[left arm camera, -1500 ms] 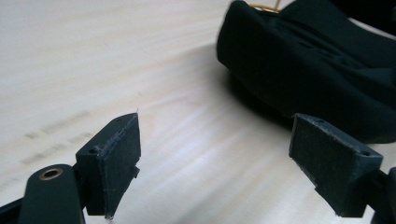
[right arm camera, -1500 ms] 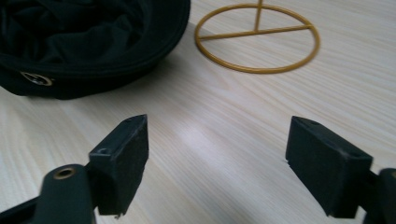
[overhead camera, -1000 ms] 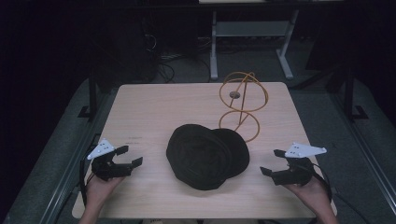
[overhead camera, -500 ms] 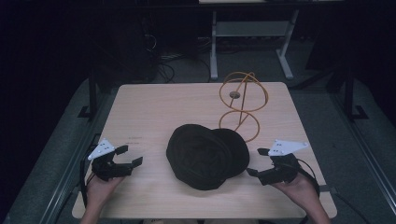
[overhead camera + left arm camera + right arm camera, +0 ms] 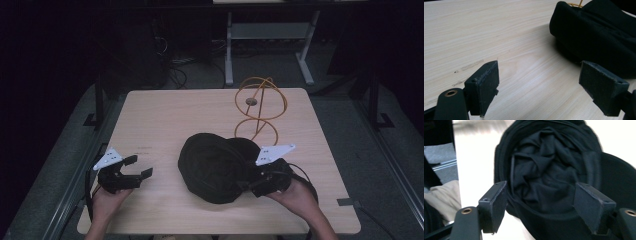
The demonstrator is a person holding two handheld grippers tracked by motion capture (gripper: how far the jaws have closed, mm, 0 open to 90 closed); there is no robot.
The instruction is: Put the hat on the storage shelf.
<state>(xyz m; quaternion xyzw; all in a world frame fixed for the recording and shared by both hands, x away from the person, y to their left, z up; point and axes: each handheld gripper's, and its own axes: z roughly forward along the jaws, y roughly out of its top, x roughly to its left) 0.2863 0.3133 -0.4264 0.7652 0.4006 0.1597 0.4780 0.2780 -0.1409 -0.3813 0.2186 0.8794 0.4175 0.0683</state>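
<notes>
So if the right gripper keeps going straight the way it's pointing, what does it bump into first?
Most likely the black cap. The right gripper is open and aimed at the cap's crumpled inside, with the rim just ahead of it. Whether it already touches is hard to tell.

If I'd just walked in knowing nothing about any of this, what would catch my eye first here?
Probably the black cap, lying upside down in the middle of the wooden table, with the right gripper open at its edge. Behind it, toward the table's far right, stands an orange wire stand made of hoops. The left gripper hovers open near the front left corner, apart from the cap.
</notes>
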